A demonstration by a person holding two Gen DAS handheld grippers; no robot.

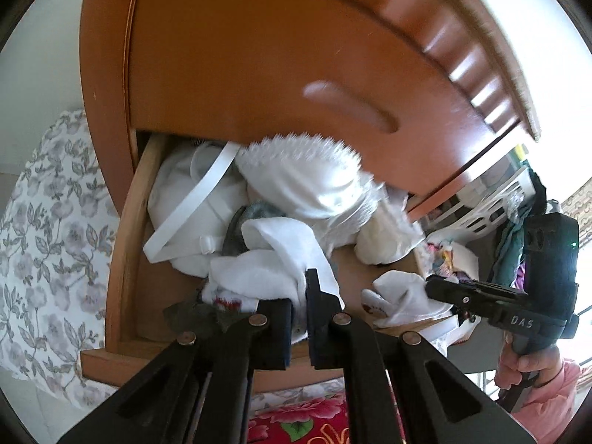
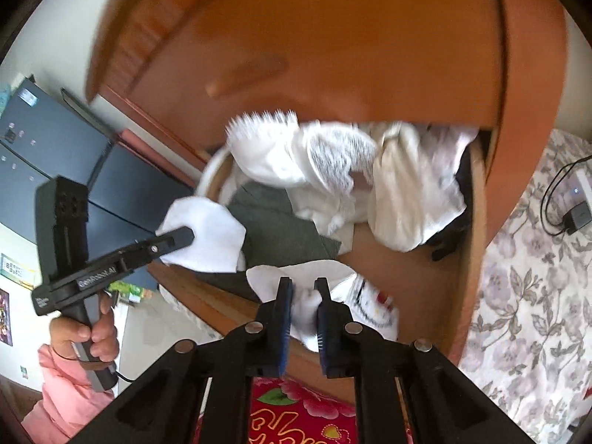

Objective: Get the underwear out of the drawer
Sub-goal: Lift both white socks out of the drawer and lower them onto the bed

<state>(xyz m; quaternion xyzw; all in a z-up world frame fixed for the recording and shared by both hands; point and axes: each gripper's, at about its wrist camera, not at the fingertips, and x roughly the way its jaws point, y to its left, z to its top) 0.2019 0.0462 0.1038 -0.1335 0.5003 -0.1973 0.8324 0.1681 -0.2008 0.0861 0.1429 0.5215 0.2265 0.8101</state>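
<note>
Fingers of both grippers clamped on white underwear at the open drawer's front edge.

Left gripper (image 1: pixel 299 318) pinches a white garment (image 1: pixel 273 259) near the drawer's (image 1: pixel 122 244) front left corner; cloth hides its pad faces. Right gripper (image 2: pixel 303 314) grips a second white piece (image 2: pixel 307 307) by the front right corner. Rear clothing is blurred and indistinct; the cabinet front overhangs the back, while bare wooden floor shows between the two pieces.

A home bedroom: an orange-brown wooden dresser (image 1: pixel 259 55) fills the upper frame, its open drawer (image 1: pixel 122 259) stuffed with white garments (image 1: pixel 296 185); floral bedding (image 2: pixel 536 277) lies at right, a laundry basket (image 1: pixel 484 211) at right.
</note>
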